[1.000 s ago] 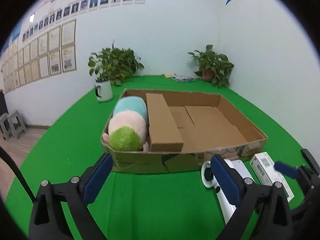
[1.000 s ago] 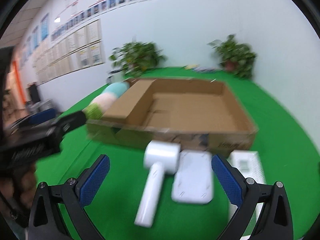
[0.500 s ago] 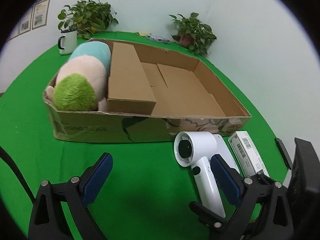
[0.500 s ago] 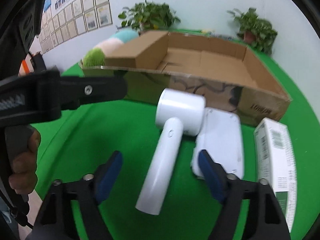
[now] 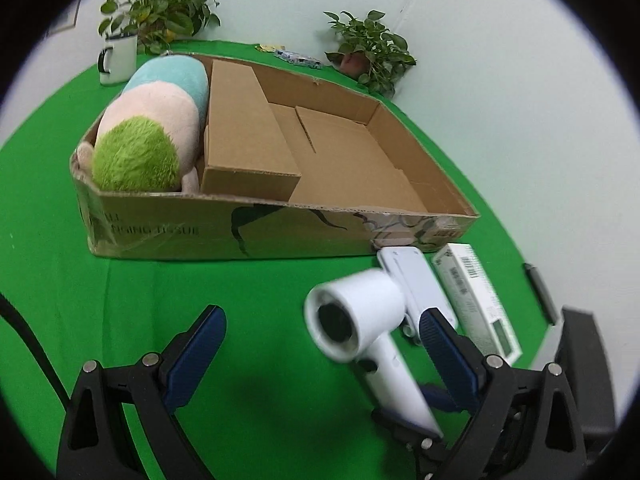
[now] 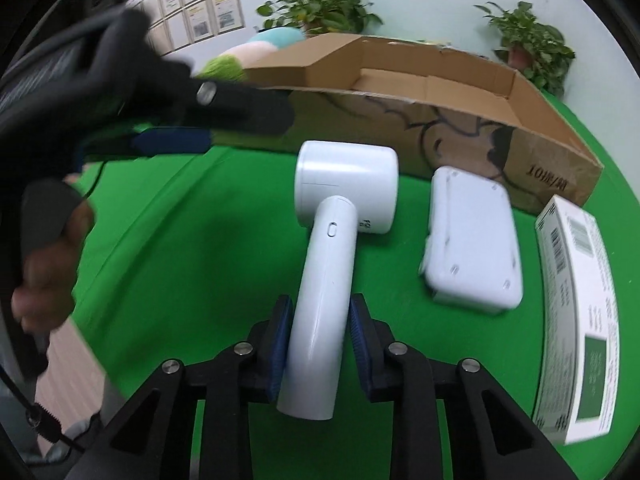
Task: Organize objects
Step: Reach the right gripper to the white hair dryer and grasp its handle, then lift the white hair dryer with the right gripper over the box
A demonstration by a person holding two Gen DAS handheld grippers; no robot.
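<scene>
A white hair dryer [image 6: 344, 184] lies on the green cloth in front of the cardboard box [image 6: 440, 120]. My right gripper [image 6: 320, 316] is shut on its handle, a blue pad pressing on each side. In the left wrist view the hair dryer [image 5: 360, 316] looks blurred, its round mouth facing the camera between the fingers of my open left gripper [image 5: 322, 332], which touches nothing. The right gripper [image 5: 408, 412] shows there at the handle's lower end. A pastel plush toy [image 5: 156, 120] and a small brown carton [image 5: 240, 128] lie in the left part of the cardboard box [image 5: 280, 204].
A flat white case [image 6: 472, 240] and a white barcoded packet [image 6: 576, 300] lie right of the dryer, by the box's front wall. A white mug [image 5: 118, 58] and two potted plants [image 5: 160, 8] stand at the back. A person's hand [image 6: 48, 260] holds the left gripper.
My right gripper came down over the dryer's handle and its jaws went from wide open to shut on it. Both grippers sank and tilted downward towards the cloth.
</scene>
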